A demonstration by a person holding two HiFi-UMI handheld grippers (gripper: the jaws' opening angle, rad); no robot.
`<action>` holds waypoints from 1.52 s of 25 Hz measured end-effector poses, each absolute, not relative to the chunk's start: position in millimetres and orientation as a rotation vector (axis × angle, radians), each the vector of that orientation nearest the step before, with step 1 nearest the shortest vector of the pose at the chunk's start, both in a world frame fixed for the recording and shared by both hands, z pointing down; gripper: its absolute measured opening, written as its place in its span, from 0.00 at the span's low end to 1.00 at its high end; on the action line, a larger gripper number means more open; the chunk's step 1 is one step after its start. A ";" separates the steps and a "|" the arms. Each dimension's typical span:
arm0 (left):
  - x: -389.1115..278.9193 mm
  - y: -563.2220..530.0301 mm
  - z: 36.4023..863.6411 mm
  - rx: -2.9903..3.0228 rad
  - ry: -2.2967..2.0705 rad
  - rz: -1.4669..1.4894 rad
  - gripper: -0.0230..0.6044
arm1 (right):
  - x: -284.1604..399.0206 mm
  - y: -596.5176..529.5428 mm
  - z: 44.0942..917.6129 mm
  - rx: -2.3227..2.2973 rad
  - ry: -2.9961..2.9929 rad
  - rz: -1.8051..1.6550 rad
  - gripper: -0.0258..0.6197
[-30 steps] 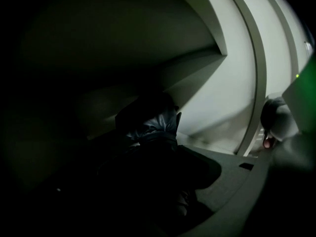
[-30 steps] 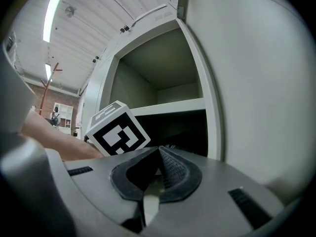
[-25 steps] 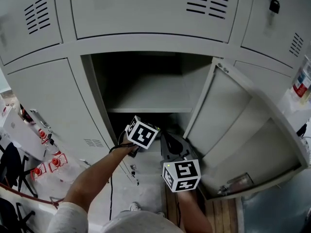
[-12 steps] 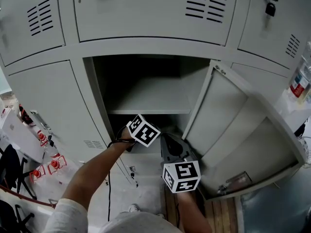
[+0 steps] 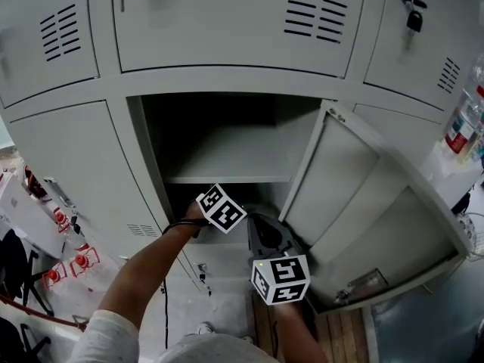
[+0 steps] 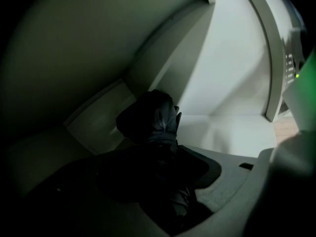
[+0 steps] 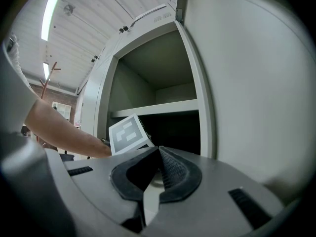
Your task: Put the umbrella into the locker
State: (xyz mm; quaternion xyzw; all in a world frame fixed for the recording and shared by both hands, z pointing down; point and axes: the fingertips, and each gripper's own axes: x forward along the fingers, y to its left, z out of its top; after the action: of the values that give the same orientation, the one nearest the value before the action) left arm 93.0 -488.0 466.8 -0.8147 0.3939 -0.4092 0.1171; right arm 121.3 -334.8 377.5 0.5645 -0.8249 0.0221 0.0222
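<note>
While the left gripper is clasping the umbrella, seating it deep at twelve o'clock in the locker is looking wisest.

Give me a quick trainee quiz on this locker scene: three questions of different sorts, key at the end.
1. Fill in: the right gripper has its jaws ____ (open or shut).
2. Which one holds the umbrella? A) left gripper B) right gripper C) neither
3. True or false: the locker door is closed.
Key: 1 shut; 2 A; 3 false, it stands open.
</note>
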 end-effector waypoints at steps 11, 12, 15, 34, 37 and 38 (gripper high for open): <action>92.0 -488.6 482.8 -2.355 1.131 -1.257 0.41 | 118.0 -334.8 381.2 1.732 -2.550 0.069 0.04; 92.1 -488.9 483.2 -2.355 1.131 -1.258 0.41 | 118.8 -335.2 381.6 1.736 -2.546 0.068 0.04; 92.4 -489.4 484.7 -2.355 1.130 -1.271 0.42 | 121.8 -335.9 382.2 1.751 -2.536 0.070 0.04; 94.2 -489.0 490.6 -2.419 1.118 -1.331 0.47 | 126.9 -337.5 385.0 1.762 -2.543 0.092 0.04; 93.0 -488.5 490.8 -2.419 1.123 -1.337 0.51 | 126.9 -337.1 384.0 1.760 -2.548 0.091 0.04; 92.4 -488.3 490.8 -2.416 1.126 -1.337 0.52 | 127.1 -336.9 383.8 1.761 -2.549 0.091 0.04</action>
State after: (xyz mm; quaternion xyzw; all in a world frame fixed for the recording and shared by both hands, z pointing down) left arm 92.4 -488.3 490.8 -0.8076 0.3764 -0.4470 0.0796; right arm 127.1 -336.9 383.8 0.5680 -0.8222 0.0295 0.0214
